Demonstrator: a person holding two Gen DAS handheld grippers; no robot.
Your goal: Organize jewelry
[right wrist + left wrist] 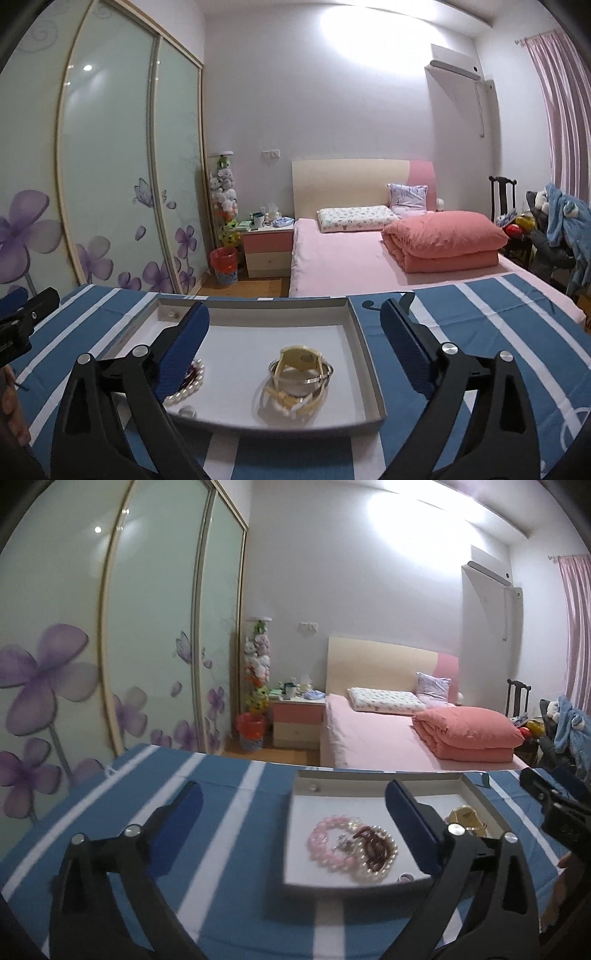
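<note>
A shallow white tray (373, 777) (369, 369) sits on a blue-and-white striped cloth. In it lie a pink bead bracelet (325, 836), a white pearl bracelet (376, 867) with a dark red one (373, 849) on it, a small ring (405, 878) and a small stud (314, 787). A gold watch (299, 360) rests on a silver bangle (301, 378) and a gold band (291, 400). My left gripper (295, 812) is open and empty above the tray's left side. My right gripper (295, 328) is open and empty above the watch.
The striped cloth (221, 812) covers the table. Behind it are a pink bed (351, 258) with a folded quilt (443, 240), a bedside cabinet (267, 251), a red bin (224, 264) and a flowered sliding wardrobe (110, 184).
</note>
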